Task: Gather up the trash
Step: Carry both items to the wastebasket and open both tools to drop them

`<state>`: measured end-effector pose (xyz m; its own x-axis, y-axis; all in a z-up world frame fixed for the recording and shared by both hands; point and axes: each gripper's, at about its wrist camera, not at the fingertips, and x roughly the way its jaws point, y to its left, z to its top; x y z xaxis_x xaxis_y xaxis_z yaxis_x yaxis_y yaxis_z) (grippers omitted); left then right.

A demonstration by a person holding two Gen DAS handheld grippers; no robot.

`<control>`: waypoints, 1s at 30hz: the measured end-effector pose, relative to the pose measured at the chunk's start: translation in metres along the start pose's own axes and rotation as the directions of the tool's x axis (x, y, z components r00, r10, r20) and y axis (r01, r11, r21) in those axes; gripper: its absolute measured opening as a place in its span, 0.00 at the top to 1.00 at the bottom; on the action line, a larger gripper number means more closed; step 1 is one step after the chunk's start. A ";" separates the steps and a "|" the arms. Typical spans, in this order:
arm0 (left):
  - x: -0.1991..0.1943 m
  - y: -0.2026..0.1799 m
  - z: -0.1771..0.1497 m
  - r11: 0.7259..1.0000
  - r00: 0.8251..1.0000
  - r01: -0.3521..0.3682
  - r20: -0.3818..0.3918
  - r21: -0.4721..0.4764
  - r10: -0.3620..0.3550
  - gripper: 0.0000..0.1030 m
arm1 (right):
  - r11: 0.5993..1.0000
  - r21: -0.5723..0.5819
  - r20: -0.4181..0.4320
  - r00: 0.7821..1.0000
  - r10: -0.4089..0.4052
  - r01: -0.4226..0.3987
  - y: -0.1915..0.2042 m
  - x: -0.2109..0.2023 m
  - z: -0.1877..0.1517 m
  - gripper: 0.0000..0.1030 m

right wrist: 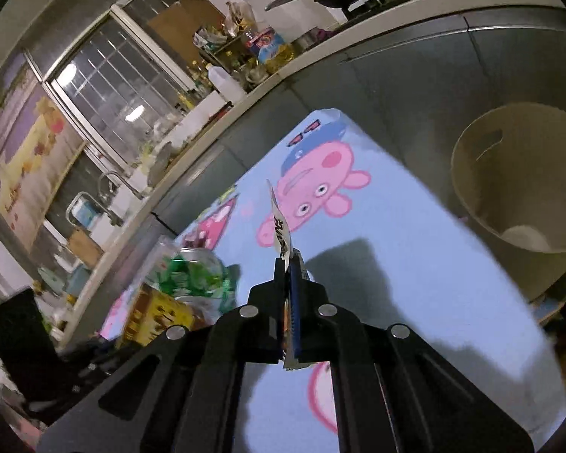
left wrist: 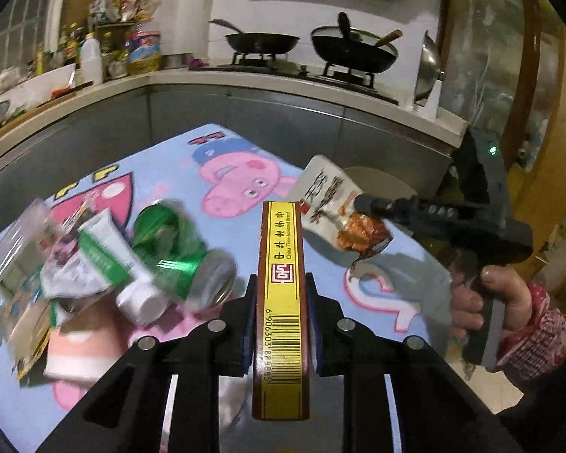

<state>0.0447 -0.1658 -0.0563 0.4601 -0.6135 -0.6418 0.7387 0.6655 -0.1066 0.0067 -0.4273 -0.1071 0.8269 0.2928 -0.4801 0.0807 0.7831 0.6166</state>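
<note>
Trash is in both pairs of tongs at this moment, lifted off the table [left wrist: 215,222], which is covered with a blue cartoon-pig cloth. The left tongs [left wrist: 281,313] are clamped on a long narrow box [left wrist: 283,302], brown with a yellow strip, a red seal mark and a barcode along its upper face; it lies lengthwise between the pads and sticks out past them at both ends. The right tongs [right wrist: 290,287] are closed tight on a flat snack wrapper [right wrist: 281,230], white with dark lettering and a picture of orange-brown food at one end, as the left wrist view shows; from the right wrist view it stands edge-on, thin as a sheet.

I judge the step in hand to be the carry: both pieces are picked up and have yet to be dropped. A round beige bin [right wrist: 524,181] stands beyond the far right edge of the table, open at the top and nearly empty inside. The next move calls for bringing each piece over that rim before letting go; the wrapper is light and may flutter, so it wants releasing low over the opening.

More trash waits on the left of the table: a crushed green can [left wrist: 177,249], a white and green tube [left wrist: 124,264], crumpled clear plastic [left wrist: 22,241] and a pink box [left wrist: 75,351], all in one blurred heap.
</note>
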 end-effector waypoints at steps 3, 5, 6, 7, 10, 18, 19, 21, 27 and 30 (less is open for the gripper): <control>0.017 -0.008 0.013 1.000 1.000 0.024 -0.010 0.017 -0.024 0.78 | 0.998 0.056 0.004 1.000 0.021 -0.021 -0.014 -0.001 0.003 0.98; 0.031 -0.012 0.022 0.999 0.999 0.045 -0.028 0.015 -0.044 0.78 | 1.000 0.031 0.006 1.000 0.003 -0.003 -0.016 -0.001 0.005 0.98; 0.036 -0.012 0.025 0.998 0.998 0.057 -0.037 0.011 -0.057 0.78 | 0.999 0.044 0.004 1.000 0.009 -0.009 -0.021 -0.001 0.007 0.98; 0.044 -0.014 0.031 0.998 0.997 0.068 -0.047 0.009 -0.067 0.78 | 0.998 0.063 0.014 1.000 0.016 -0.017 -0.026 -0.004 0.009 0.98; 0.067 -0.021 0.049 0.995 0.992 0.100 -0.074 0.001 -0.100 0.78 | 0.997 0.079 0.081 0.997 -0.008 0.002 -0.038 -0.019 0.017 0.98; 0.140 -0.075 0.118 0.975 0.971 0.220 -0.105 0.028 -0.216 0.78 | 0.974 0.147 0.270 0.940 -0.209 0.174 -0.104 -0.074 0.051 0.98; 0.152 -0.084 0.126 0.972 0.967 0.233 -0.109 0.030 -0.229 0.78 | 0.968 0.154 0.279 0.931 -0.236 0.199 -0.112 -0.077 0.053 0.98; 0.172 -0.100 0.138 0.967 0.962 0.253 -0.117 0.037 -0.247 0.78 | 0.959 0.170 0.286 0.919 -0.270 0.229 -0.127 -0.080 0.056 0.98; 0.230 -0.133 0.155 0.969 0.962 0.240 -0.150 0.054 -0.230 0.77 | 0.943 0.183 0.246 0.916 -0.318 0.278 -0.156 -0.072 0.059 0.95; 0.250 -0.136 0.157 0.979 0.964 0.200 -0.185 0.036 -0.191 0.67 | 0.936 0.214 0.220 0.920 -0.325 0.279 -0.165 -0.068 0.056 0.79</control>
<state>0.1364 -0.4765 -0.0829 0.2119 -0.6398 -0.7387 0.8331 0.5134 -0.2057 -0.0317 -0.6069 -0.1411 0.8569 -0.1061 -0.5044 0.4257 0.6973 0.5767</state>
